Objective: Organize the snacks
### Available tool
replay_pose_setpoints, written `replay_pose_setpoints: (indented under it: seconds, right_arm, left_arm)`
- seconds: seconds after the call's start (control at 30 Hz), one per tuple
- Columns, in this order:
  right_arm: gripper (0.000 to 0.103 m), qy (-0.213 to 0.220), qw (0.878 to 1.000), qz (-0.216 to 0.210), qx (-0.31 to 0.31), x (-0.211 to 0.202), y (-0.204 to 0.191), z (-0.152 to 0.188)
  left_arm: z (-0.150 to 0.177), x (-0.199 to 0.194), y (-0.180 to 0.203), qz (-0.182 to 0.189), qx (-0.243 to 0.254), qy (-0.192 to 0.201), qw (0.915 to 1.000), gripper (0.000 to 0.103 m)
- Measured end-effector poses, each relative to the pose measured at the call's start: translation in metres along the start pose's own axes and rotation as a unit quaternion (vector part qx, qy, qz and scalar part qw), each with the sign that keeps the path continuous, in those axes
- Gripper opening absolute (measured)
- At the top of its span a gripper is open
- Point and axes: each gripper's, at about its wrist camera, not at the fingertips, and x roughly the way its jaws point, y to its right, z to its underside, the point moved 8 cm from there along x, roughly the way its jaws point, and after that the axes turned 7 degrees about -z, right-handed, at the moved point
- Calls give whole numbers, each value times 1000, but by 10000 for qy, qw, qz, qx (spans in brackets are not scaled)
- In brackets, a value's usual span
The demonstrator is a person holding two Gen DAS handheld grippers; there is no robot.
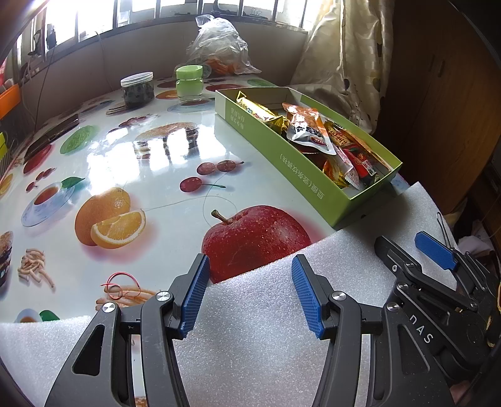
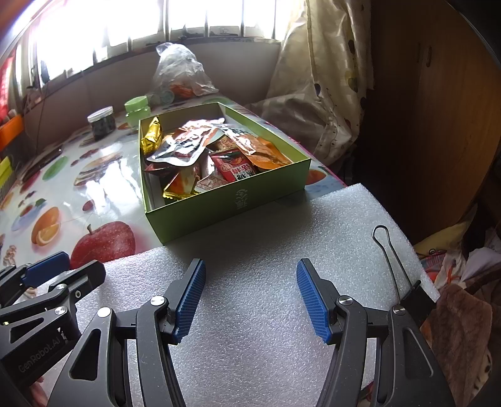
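One green box [image 2: 219, 206] of snack packets [image 2: 231, 169], two jars [image 1: 137, 89], one plastic bag [image 1: 219, 47].

Straight ahead of the jaws, at the far edge of the table [image 1: 103, 156], a row of barred windows [image 2: 194, 18] lets in hard white daylight that glares off the glossy fruit-printed tabletop. Below the glass runs a plain grey-beige wall [image 1: 131, 59]. Ahead and to the right of the jaws hangs a cream curtain [image 2: 325, 78] with dark spots, bunched where it meets the table. Further right stands a dark brown wooden cabinet [image 1: 438, 78], mostly in shadow. Directly beneath the jaws lies a sheet of white foam [image 2: 256, 281] covering the near table edge.
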Motion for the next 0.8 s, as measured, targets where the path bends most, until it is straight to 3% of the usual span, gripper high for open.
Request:
replay_pose_setpoints:
  seconds: [0.8]
  right_arm:
    - [60,9,10000,11,-6,0,1,0]
  left_arm:
    - [1,0,0,1,-4,2,10000,56]
